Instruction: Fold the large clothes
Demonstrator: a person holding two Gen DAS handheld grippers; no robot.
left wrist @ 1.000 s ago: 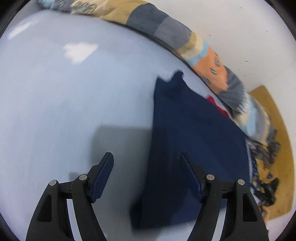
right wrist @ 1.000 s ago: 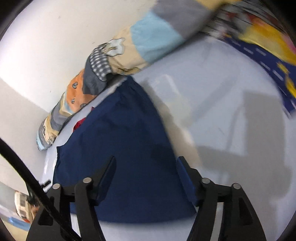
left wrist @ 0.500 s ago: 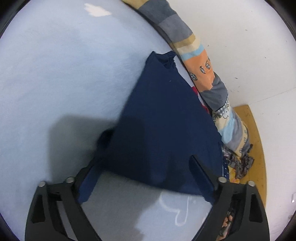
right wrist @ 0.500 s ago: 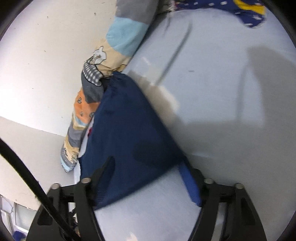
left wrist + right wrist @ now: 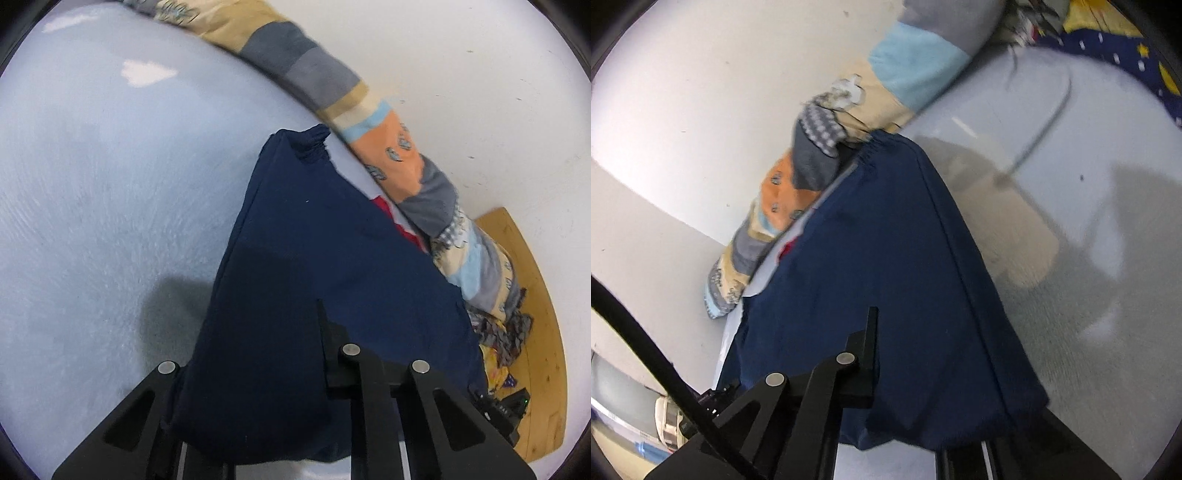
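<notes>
A navy blue garment (image 5: 314, 266) lies on a pale blue bed sheet (image 5: 92, 203), its gathered waistband toward the patchwork bolster. It also shows in the right wrist view (image 5: 879, 258). My left gripper (image 5: 255, 369) is shut on the near left corner of the garment; the cloth drapes over and hides the left finger. My right gripper (image 5: 945, 376) is shut on the near right corner; the cloth covers its right finger. Both near corners are lifted off the sheet.
A patchwork bolster (image 5: 399, 158) runs along the white wall behind the garment, also in the right wrist view (image 5: 812, 147). A red item (image 5: 402, 225) peeks out beneath the garment. A star-print blanket (image 5: 1126, 55) lies far right. A wooden floor (image 5: 532, 332) shows past the bed.
Both grippers were open over the garment's near edge. They came down onto its near corners and shut on them, and the cloth now drapes over their fingers.
</notes>
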